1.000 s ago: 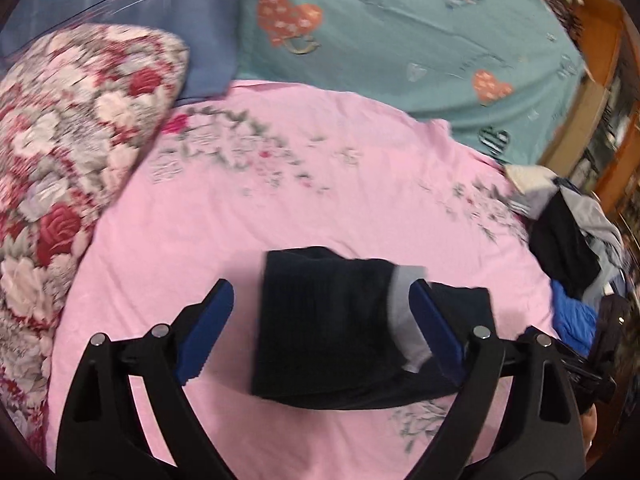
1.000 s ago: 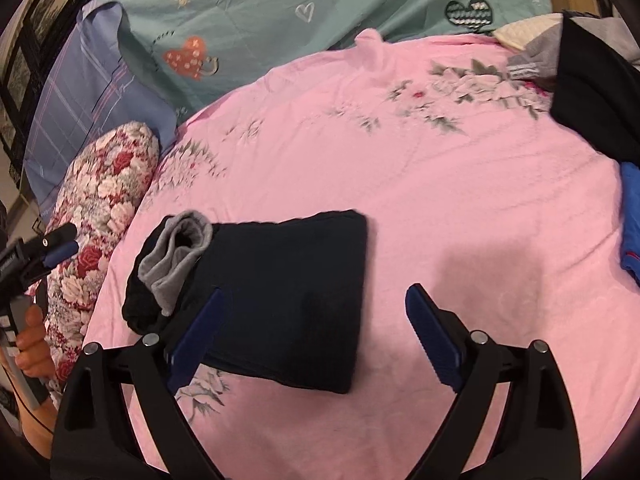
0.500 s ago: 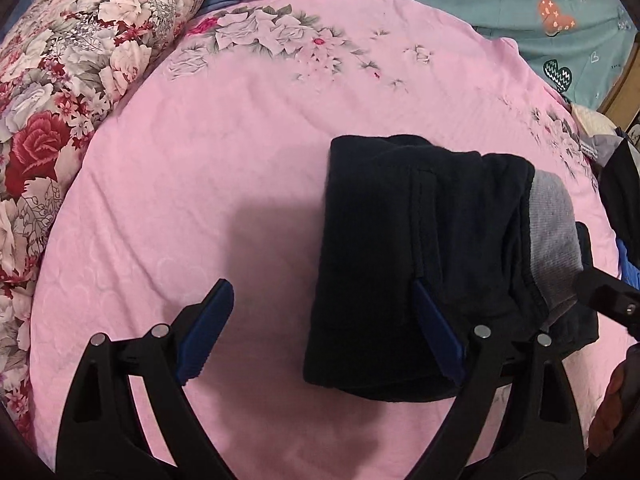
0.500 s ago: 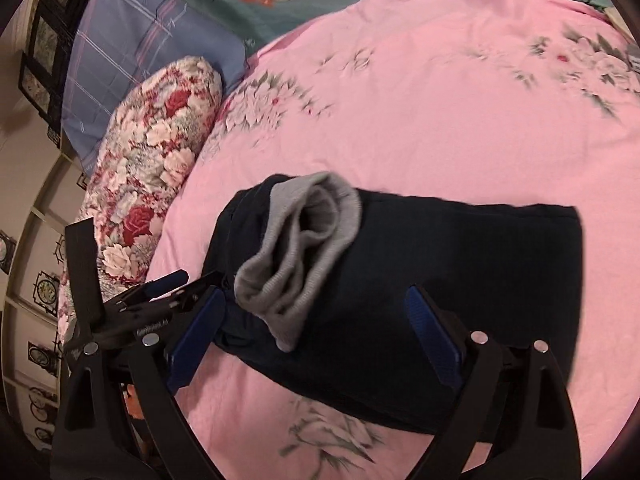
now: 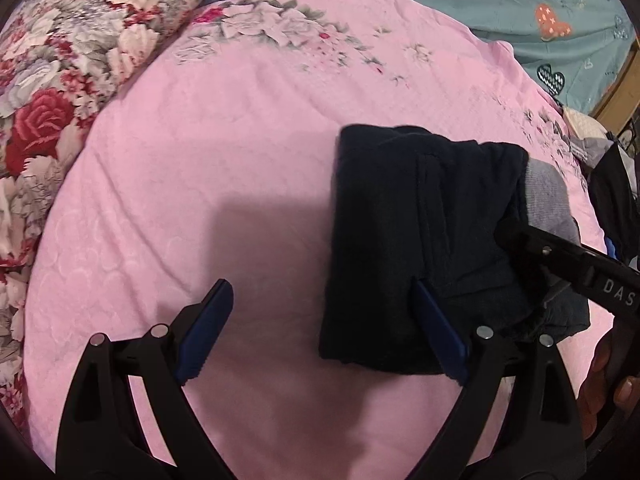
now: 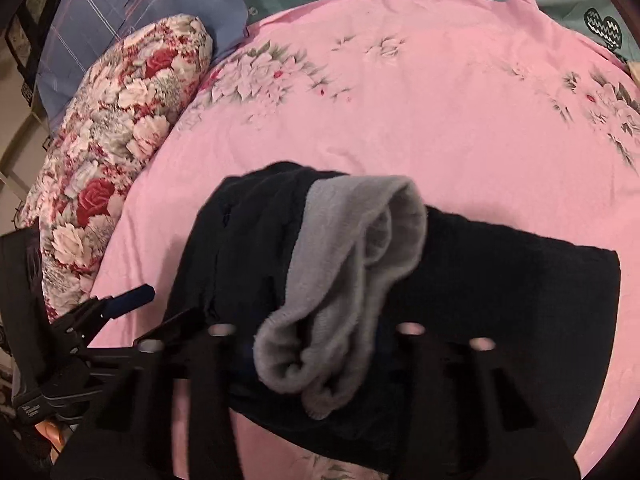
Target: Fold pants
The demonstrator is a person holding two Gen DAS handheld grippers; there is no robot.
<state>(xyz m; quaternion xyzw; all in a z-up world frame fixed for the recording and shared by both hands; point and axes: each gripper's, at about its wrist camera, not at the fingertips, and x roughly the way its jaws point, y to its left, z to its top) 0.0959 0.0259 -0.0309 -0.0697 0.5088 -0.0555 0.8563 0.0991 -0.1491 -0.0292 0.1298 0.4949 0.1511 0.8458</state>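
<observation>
The dark navy pants (image 5: 420, 232) lie folded in a thick bundle on the pink bedsheet (image 5: 240, 140), their grey lining (image 5: 548, 196) showing at one end. My left gripper (image 5: 320, 320) is open and empty, its right finger (image 5: 440, 336) at the bundle's near edge. In the right wrist view the pants (image 6: 500, 288) and grey lining (image 6: 344, 280) fill the middle. My right gripper (image 6: 316, 344) is blurred and its fingers have drawn in around the grey end; whether they grip it I cannot tell. Its black body also shows in the left wrist view (image 5: 560, 256).
A red-and-white floral pillow (image 5: 60, 80) lies along the left. A teal heart-print blanket (image 5: 540, 12) is at the back, a blue plaid pillow (image 6: 120, 12) behind the floral one. A heap of dark clothes (image 5: 612, 192) sits at the right edge.
Both grippers have moved in close to the folded pants. The right gripper's fingers have narrowed from wide open onto the grey end of the bundle.
</observation>
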